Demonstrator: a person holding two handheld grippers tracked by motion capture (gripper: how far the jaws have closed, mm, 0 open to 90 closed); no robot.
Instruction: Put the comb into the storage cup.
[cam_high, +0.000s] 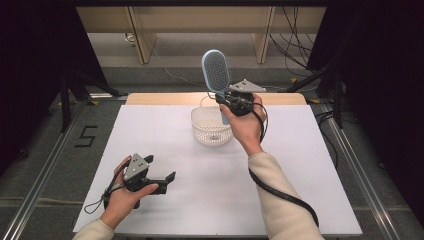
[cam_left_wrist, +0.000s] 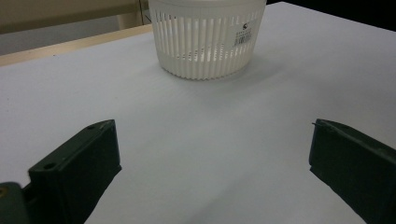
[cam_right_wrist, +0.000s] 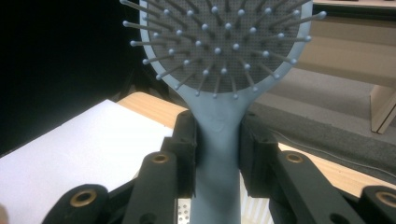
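A light blue hairbrush (cam_high: 216, 72) stands upright above the white slatted basket (cam_high: 211, 126), bristle pad facing me. My right gripper (cam_high: 227, 102) is shut on its handle, just over the basket's far rim. In the right gripper view the two black jaws press on the hairbrush handle (cam_right_wrist: 217, 154) from both sides, and the bristle head (cam_right_wrist: 224, 42) rises above them. My left gripper (cam_high: 167, 182) rests low on the white table near the front left, open with nothing between its jaws. In the left gripper view the basket (cam_left_wrist: 205, 39) stands some way ahead of the open left gripper (cam_left_wrist: 212, 158).
The white table top (cam_high: 165, 145) has a wooden strip (cam_high: 150, 98) along its far edge. Beyond it are wooden legs of furniture (cam_high: 142, 40) and loose cables (cam_high: 295, 55) on the floor. Dark curtains close both sides.
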